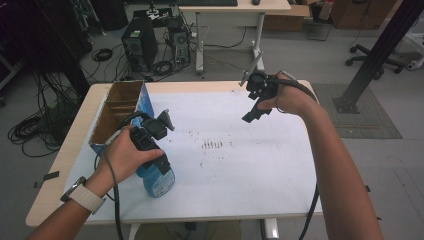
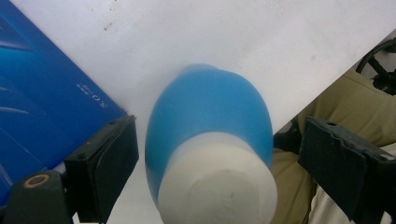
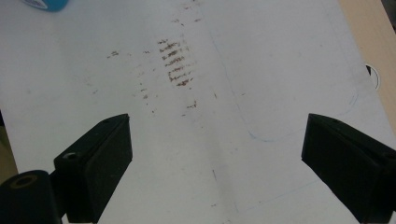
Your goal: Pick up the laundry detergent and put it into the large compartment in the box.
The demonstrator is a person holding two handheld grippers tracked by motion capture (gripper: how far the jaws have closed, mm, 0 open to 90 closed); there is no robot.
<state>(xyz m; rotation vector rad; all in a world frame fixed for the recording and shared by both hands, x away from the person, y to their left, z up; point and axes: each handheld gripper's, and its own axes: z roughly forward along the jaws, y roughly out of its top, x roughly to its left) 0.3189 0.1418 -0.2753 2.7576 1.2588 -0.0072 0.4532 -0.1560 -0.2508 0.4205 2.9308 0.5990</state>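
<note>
High view: white sheet (image 1: 240, 170), brown smudges (image 1: 212, 145), possibly rust; cables (image 1: 35, 130) on floor.

This looks like a lab or a work room in an office. Far beyond the left tongs (image 1: 161, 125), a computer tower (image 1: 139, 46) stands on the grey floor (image 1: 300, 55) with lots of black cables (image 1: 35, 131) around it. Beyond the right tongs (image 1: 254, 102) is another desk (image 1: 240, 9). A rolling chair base (image 1: 372, 56) sits off to their right.
</note>
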